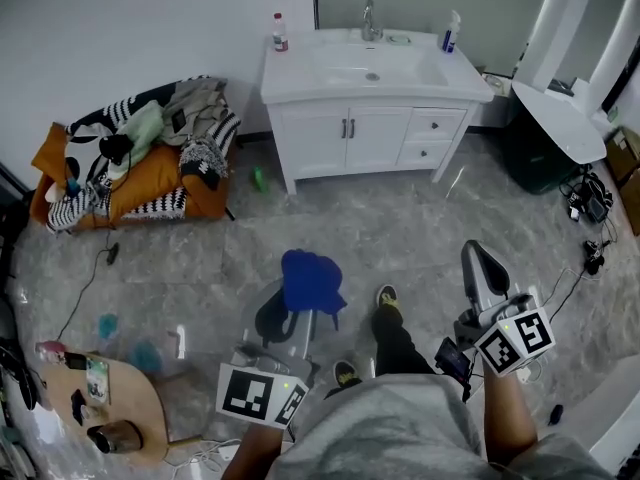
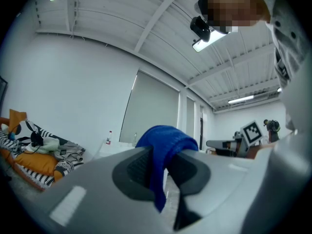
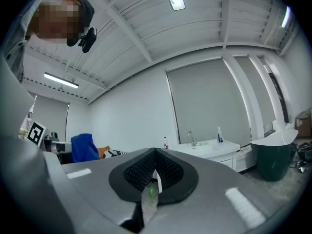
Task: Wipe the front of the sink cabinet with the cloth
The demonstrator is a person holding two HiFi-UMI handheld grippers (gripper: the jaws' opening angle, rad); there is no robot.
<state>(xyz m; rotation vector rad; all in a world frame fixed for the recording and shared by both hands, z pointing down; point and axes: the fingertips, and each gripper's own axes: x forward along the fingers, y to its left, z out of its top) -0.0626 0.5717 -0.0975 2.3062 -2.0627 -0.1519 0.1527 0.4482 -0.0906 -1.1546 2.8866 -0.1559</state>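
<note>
The white sink cabinet [image 1: 372, 133] stands against the far wall, its doors and drawers facing me; it also shows in the distance in the right gripper view as the sink cabinet [image 3: 214, 152]. A blue cloth [image 1: 310, 281] hangs from my left gripper [image 1: 300, 313], which is shut on it well short of the cabinet. In the left gripper view the blue cloth [image 2: 163, 150] bulges up between the closed jaws. My right gripper [image 1: 480, 268] is held up at the right with its jaws together and nothing in them.
A low orange couch [image 1: 140, 183] piled with clothes sits left of the cabinet. A small green object [image 1: 259, 179] lies on the floor near it. A dark bin [image 1: 535, 153] and cables [image 1: 590, 208] are at the right. A wooden table [image 1: 100, 408] is at lower left.
</note>
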